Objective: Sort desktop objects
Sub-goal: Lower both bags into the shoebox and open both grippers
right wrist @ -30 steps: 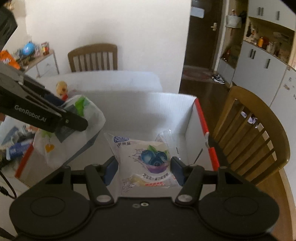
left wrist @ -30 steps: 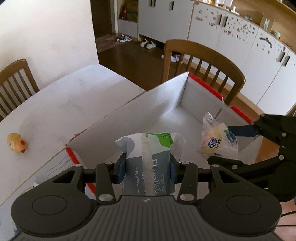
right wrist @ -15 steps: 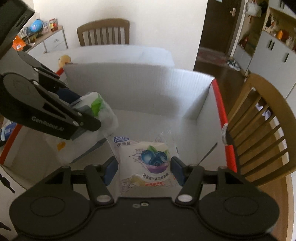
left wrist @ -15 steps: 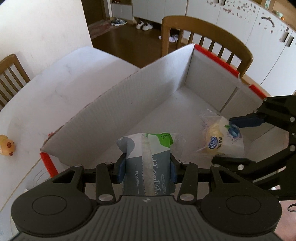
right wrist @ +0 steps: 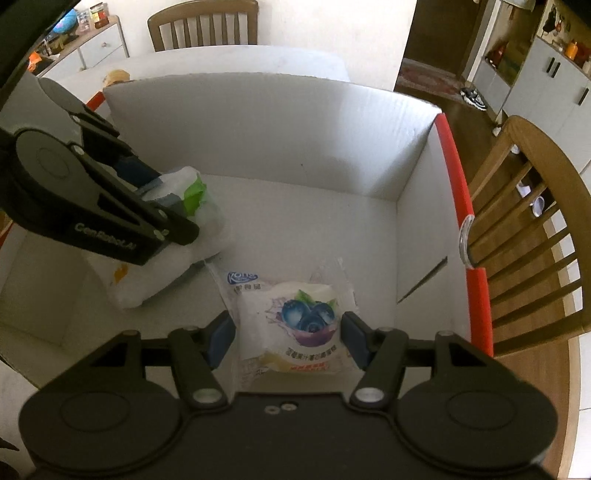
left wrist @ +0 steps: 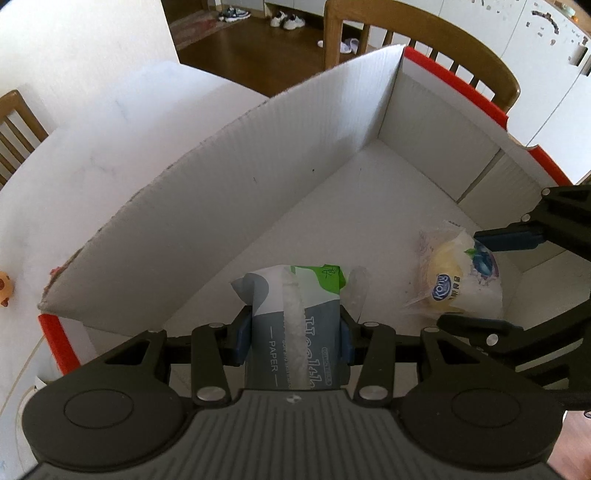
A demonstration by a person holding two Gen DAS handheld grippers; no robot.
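My left gripper (left wrist: pixel 295 334) is shut on a grey, white and green tissue pack (left wrist: pixel 295 332), held low inside the white cardboard box (left wrist: pixel 221 192) with red edges. The pack also shows in the right wrist view (right wrist: pixel 173 236), resting near the box floor. My right gripper (right wrist: pixel 286 339) has its jaws slightly apart around a blueberry bread packet (right wrist: pixel 295 325), which lies on the box floor; the left pad stands off the wrapper. The packet also shows in the left wrist view (left wrist: pixel 461 280).
A wooden chair (right wrist: pixel 535 236) stands just beyond the box's red right edge (right wrist: pixel 469 236). A small yellow toy (left wrist: pixel 5 291) sits on the white table (left wrist: pixel 92 147) left of the box. Another chair (right wrist: pixel 203 22) stands at the table's far side.
Both grippers have moved down into the box with their loads. The right gripper's jaws have widened slightly and the bread packet now lies on the box floor.
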